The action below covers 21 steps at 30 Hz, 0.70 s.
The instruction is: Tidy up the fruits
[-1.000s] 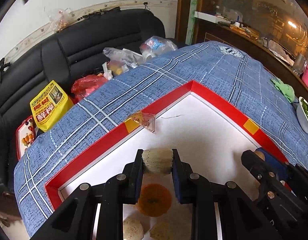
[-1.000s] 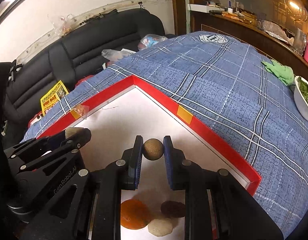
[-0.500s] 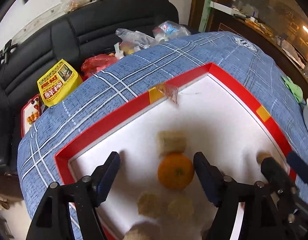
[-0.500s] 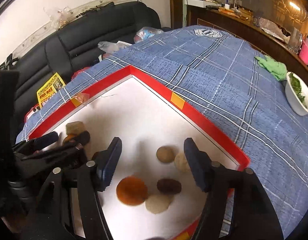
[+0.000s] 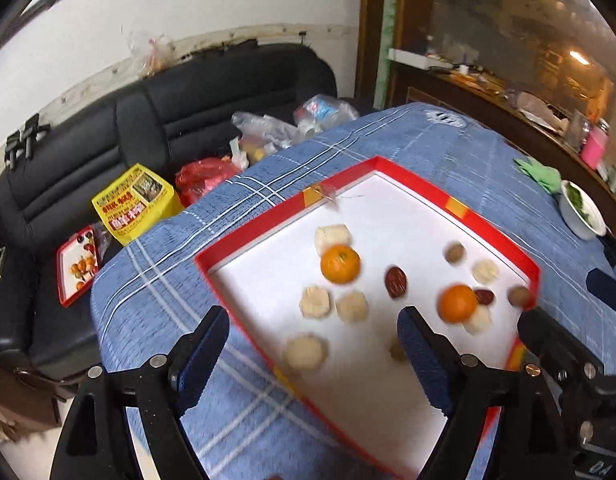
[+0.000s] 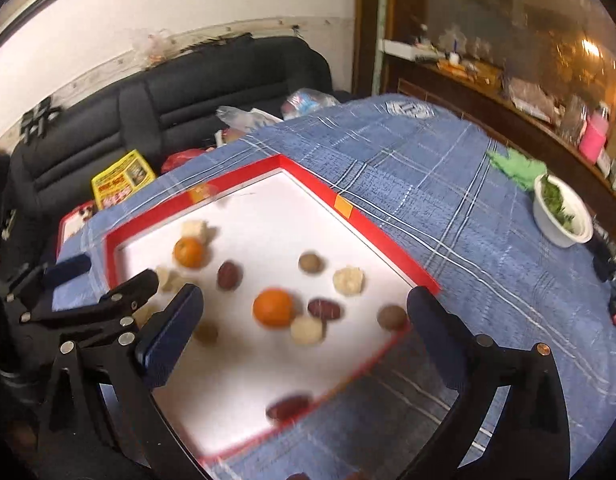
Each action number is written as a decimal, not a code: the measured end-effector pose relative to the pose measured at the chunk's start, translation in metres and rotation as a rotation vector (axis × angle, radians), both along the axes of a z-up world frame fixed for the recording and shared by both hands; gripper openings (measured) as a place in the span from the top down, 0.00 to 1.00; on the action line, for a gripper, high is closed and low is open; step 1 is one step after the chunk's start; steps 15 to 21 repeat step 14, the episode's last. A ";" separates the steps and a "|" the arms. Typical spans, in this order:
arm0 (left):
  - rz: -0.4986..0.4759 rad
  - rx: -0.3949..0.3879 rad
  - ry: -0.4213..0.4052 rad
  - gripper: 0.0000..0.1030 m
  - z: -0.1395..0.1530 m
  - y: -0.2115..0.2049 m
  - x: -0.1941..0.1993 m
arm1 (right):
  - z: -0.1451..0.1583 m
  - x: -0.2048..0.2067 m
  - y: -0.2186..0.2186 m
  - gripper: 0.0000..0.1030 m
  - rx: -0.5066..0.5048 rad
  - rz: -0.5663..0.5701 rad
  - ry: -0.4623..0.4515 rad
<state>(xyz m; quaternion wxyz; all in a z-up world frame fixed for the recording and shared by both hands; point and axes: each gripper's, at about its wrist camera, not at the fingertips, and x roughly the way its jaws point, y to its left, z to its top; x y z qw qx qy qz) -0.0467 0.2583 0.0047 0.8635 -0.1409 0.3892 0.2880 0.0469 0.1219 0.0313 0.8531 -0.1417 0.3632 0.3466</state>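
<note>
A red-rimmed white tray [image 5: 268, 224] [image 6: 371, 224] lies on the blue plaid table. In it are two oranges [image 5: 340, 263] [image 5: 457, 303], several pale cream fruit pieces [image 5: 315, 301], dark red dates [image 5: 396, 281] and brown round nuts [image 5: 454, 253]. The same fruits show in the right wrist view: orange [image 6: 273, 307], date [image 6: 229, 275], nut [image 6: 310, 263]. My left gripper [image 5: 313, 354] is open and empty, raised above the tray's near edge. My right gripper [image 6: 304, 318] is open and empty, above the tray. The right gripper's finger shows in the left view [image 5: 563, 348].
A white bowl of greens [image 6: 562, 212] and a green cloth [image 6: 515, 166] sit at the table's right. A black sofa [image 5: 108, 148] behind holds a yellow bag [image 5: 132, 204], a red bag [image 5: 206, 174] and plastic bags. A wooden sideboard [image 5: 507, 108] runs along the right.
Both grippers opened, letting go of a pale fruit piece and a brown nut into the tray, then pulled up and back from it.
</note>
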 end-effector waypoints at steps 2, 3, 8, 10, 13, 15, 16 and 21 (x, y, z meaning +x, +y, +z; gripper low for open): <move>-0.018 -0.005 -0.004 0.10 0.001 -0.011 -0.010 | 0.003 -0.015 -0.011 0.00 -0.001 0.022 -0.022; -0.024 -0.008 -0.012 0.09 0.001 -0.016 -0.014 | 0.005 -0.024 -0.018 0.00 0.004 0.038 -0.036; -0.049 -0.021 -0.048 0.06 0.001 -0.037 -0.029 | 0.003 -0.059 -0.050 0.00 -0.004 0.081 -0.072; -0.060 -0.031 -0.072 0.06 0.001 -0.041 -0.030 | 0.001 -0.067 -0.059 0.00 -0.010 0.082 -0.074; -0.055 -0.014 -0.075 0.06 0.003 -0.045 -0.028 | 0.000 -0.071 -0.069 0.00 -0.015 0.075 -0.077; -0.062 0.002 -0.073 0.06 0.004 -0.047 -0.026 | -0.001 -0.072 -0.070 0.00 -0.015 0.071 -0.078; -0.062 0.002 -0.073 0.06 0.004 -0.047 -0.026 | -0.001 -0.072 -0.070 0.00 -0.015 0.071 -0.078; -0.062 0.002 -0.073 0.06 0.004 -0.047 -0.026 | -0.001 -0.072 -0.070 0.00 -0.015 0.071 -0.078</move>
